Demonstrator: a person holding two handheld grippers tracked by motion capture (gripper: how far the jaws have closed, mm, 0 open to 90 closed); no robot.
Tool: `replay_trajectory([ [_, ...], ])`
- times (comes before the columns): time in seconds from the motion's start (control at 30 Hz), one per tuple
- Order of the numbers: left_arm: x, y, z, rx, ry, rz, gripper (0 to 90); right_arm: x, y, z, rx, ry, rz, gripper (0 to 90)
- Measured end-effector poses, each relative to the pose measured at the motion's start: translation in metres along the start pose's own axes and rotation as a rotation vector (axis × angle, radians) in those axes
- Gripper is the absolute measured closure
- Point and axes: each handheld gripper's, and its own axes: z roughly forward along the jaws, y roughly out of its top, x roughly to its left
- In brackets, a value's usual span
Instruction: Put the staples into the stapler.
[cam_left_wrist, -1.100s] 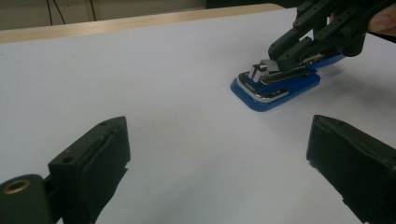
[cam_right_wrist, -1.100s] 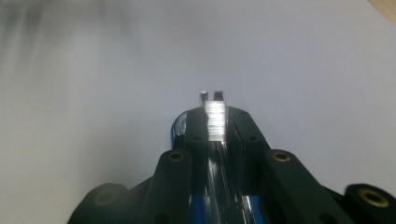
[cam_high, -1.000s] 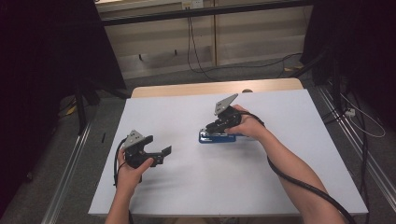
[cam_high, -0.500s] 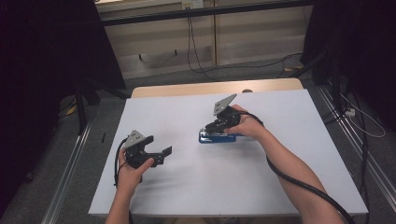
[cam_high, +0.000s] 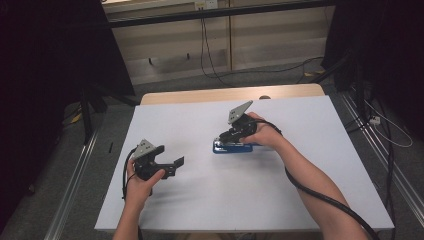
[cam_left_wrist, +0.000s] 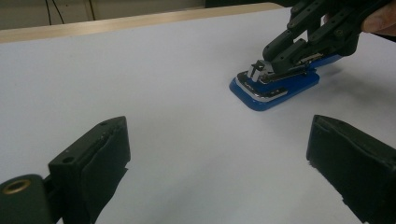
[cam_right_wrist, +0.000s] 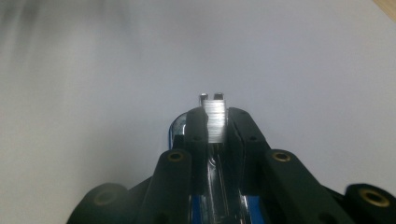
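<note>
There is one stapler (cam_high: 232, 147), blue with a shiny metal top. There are two grippers, one in each hand, and one white table (cam_high: 200, 200) under it all.

The stapler lies flat on the table, a little right of the middle. The right gripper (cam_high: 226, 139) comes at it from the right and sits right on top of it. Its two jaws are pinched on the metal top part of the stapler (in the right gripper view a strip of staples (cam_right_wrist: 215, 122) sticks up between the jaws). The blue base stays on the table under the jaws. The right hand (cam_high: 265, 134) is behind the gripper, on the far right side of the stapler.

The left gripper (cam_high: 175, 165) is near the left edge of the table, well apart from the stapler. Its jaws are wide apart and hold nothing. In the left gripper view the stapler (cam_left_wrist: 275, 84) lies far off, up and to the right, with the right gripper (cam_left_wrist: 280, 58) on it.
</note>
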Motion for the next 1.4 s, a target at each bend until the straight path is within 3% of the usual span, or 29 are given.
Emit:
replay_trajectory([
  [0.8,0.000,0.000,0.000,0.001,-0.002,0.003,7.0,0.001,0.003,0.001,-0.026,-0.003,0.008,74.4],
  [1.03,0.000,0.001,-0.001,-0.004,-0.006,0.003,6.8,0.002,0.004,-0.005,-0.053,-0.040,0.036,59.7],
  [1.2,-0.002,0.001,0.001,0.001,-0.012,0.008,6.7,0.006,0.002,-0.018,-0.081,-0.091,0.085,44.8],
  [1.4,-0.005,0.001,0.004,0.011,-0.022,0.011,6.7,0.013,-0.006,-0.036,-0.113,-0.148,0.150,33.5],
])
